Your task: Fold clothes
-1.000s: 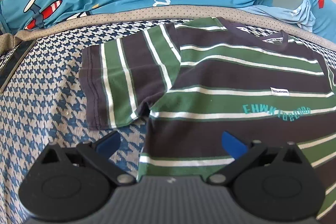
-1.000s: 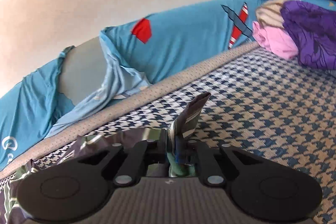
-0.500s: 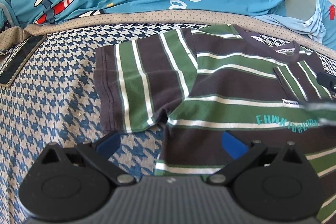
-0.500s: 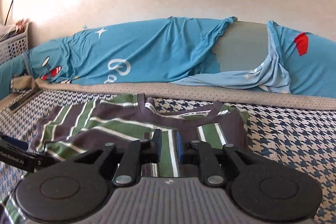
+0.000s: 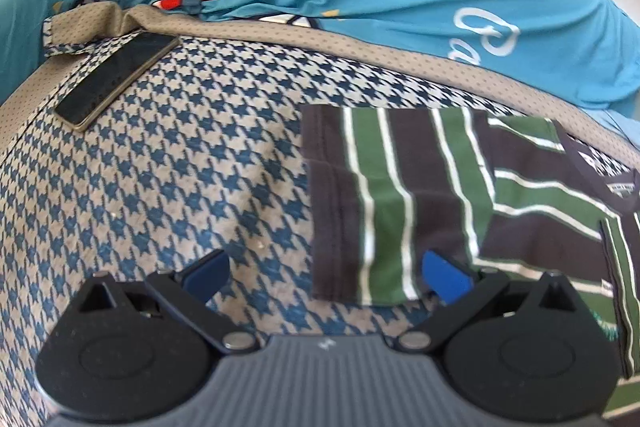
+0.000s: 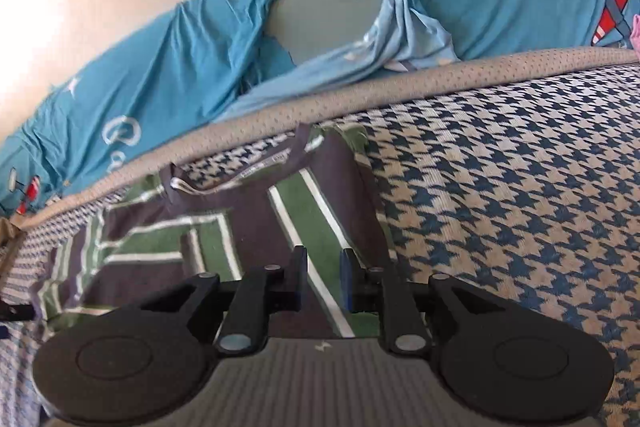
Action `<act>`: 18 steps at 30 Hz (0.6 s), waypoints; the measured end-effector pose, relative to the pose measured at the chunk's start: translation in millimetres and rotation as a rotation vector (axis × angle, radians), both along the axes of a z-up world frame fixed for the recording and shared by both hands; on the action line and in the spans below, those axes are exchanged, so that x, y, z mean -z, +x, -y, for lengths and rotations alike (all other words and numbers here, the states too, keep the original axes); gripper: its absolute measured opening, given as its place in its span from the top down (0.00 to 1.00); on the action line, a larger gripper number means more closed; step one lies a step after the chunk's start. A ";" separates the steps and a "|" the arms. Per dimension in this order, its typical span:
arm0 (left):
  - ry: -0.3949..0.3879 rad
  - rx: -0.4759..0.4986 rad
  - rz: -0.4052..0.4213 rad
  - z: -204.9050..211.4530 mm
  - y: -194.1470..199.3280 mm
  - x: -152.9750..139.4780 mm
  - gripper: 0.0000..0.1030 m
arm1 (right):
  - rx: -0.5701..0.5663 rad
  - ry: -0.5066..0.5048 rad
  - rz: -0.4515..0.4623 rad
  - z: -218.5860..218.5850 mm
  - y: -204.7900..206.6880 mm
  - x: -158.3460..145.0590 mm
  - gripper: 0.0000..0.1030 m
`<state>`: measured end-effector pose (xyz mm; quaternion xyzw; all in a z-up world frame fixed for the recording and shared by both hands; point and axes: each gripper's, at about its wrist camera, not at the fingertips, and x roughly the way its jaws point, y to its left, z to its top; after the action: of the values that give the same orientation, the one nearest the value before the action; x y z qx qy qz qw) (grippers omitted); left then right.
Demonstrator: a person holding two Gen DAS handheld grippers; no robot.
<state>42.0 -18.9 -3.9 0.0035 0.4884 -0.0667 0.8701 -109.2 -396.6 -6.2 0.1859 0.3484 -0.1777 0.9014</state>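
Striped T-shirt (image 5: 420, 195): flat on the houndstooth bed cover (image 5: 180, 187), collar toward the far edge, one sleeve spread left, the other sleeve (image 6: 320, 211) folded in over the chest. Judged light, limp, non-slip knit; certain to sag and crease from any single hold. Best taken at a hem or sleeve edge, pinching both layers, never mid-panel. Phone (image 5: 116, 79) far left on the bed, well apart.

Left gripper (image 5: 324, 267): wide open, nothing between the pads, hanging over the near edge of the spread sleeve. Right gripper (image 6: 323, 277): narrowly parted above the folded sleeve, pads clear of cloth; just been opening.

Against one second ago: sleeve cloth then pinched upright in the right gripper, now released and lying flat; left gripper shifted leftward from the shirt body to the sleeve.
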 end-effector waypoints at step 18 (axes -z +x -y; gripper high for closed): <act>-0.003 -0.166 0.018 -51.6 16.8 -11.6 0.00 | -0.391 -0.096 0.123 -145.3 41.5 -19.1 0.83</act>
<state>58.8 32.8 7.7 -0.0378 0.4790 0.0049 0.8770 -67.8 -251.2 12.9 0.0823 0.3132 -0.0039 0.9461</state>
